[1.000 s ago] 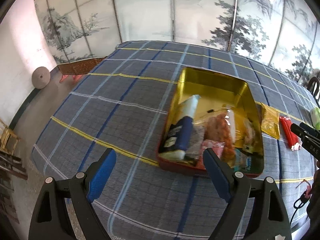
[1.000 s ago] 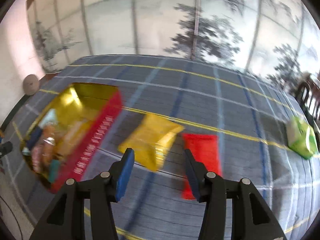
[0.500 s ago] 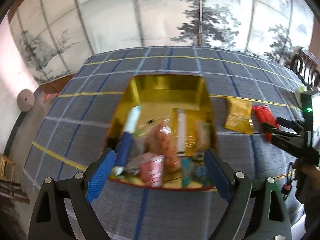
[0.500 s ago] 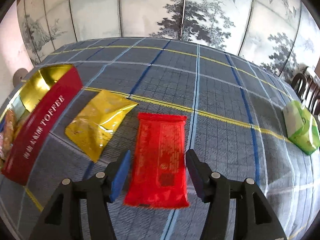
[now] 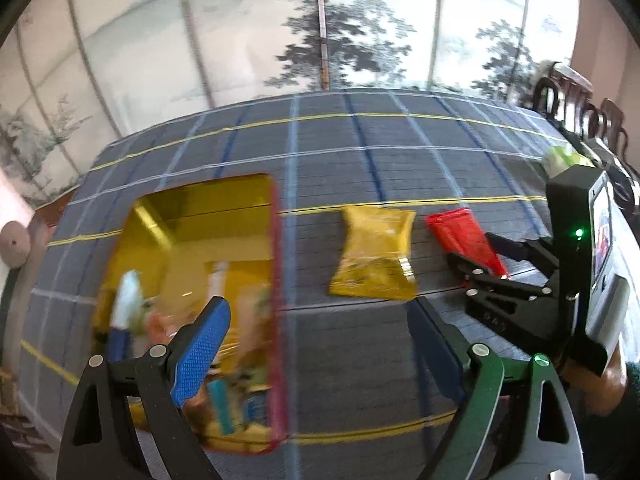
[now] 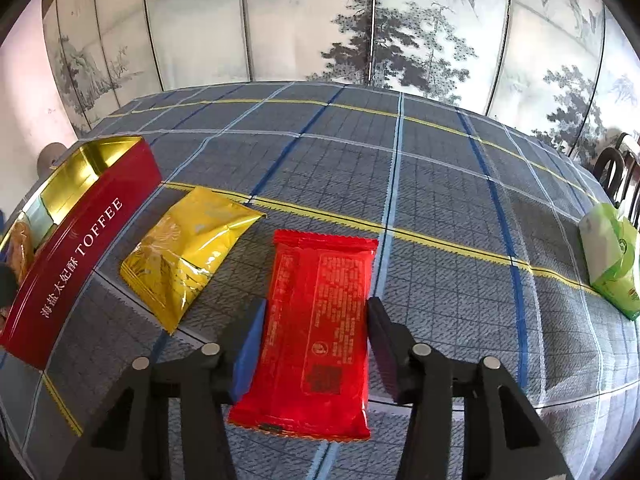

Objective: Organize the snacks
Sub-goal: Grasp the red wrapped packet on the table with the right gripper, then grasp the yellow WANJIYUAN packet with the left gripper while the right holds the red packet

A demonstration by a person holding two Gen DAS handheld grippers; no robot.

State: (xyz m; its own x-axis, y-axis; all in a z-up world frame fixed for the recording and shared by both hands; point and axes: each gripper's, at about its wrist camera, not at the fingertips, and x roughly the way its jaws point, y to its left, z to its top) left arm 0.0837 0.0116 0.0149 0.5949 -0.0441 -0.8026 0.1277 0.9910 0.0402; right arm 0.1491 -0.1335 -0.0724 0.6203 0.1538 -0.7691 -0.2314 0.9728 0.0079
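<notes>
Flat red crinkled foil snack packet lying on the plaid-clothed bench, beside a yellow foil pouch and near the open red-and-gold toffee tin. Right tool straddling the packet's long edges, jaws just been closing, pads seemingly at the edges; pinch not certain. Left tool spread wide, empty. Probably light, soft, slippery; contents possibly brittle. Best taken across the narrow width, mid-length, gently. Tin contents blurred in the left view. Green packet partly cut off at the bench's far edge.
</notes>
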